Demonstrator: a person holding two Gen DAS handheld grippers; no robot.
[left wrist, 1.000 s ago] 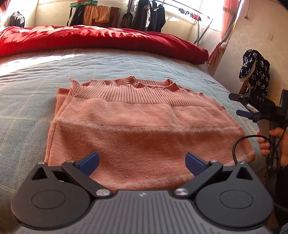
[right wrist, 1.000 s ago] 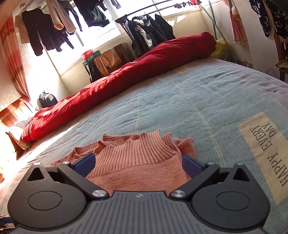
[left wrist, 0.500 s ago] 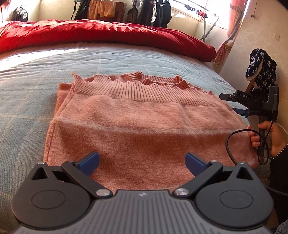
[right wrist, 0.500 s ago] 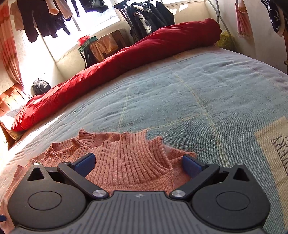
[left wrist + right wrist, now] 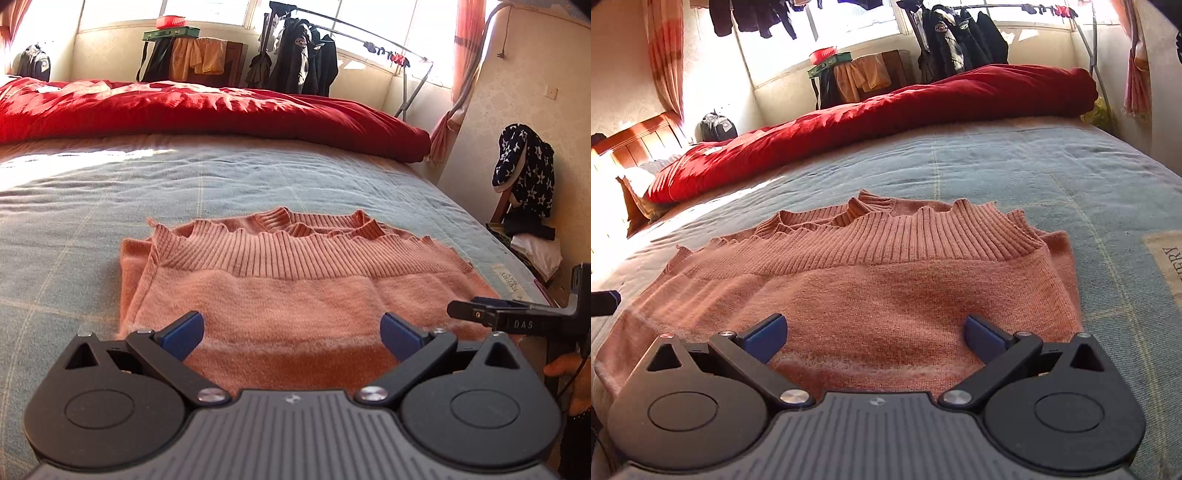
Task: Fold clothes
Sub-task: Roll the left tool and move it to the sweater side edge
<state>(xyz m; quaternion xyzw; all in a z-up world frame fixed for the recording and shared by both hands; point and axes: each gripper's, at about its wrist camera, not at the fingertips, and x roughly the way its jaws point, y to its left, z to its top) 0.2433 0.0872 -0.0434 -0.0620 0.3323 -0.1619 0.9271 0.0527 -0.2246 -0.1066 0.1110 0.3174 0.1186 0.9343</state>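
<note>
My left tongs (image 5: 291,330) and right tongs (image 5: 875,332) gape, grasping nothing. The pink sweater (image 5: 295,295) fills lower centre frame, long axis left-to-right, equally near both.

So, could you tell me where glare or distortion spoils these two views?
Left wrist view: windows blown out, a sunlit patch on the bedspread, fisheye bending the wall. Right wrist view: headboard side washed white, light streaks across the sweater, which stays sharp.
</note>
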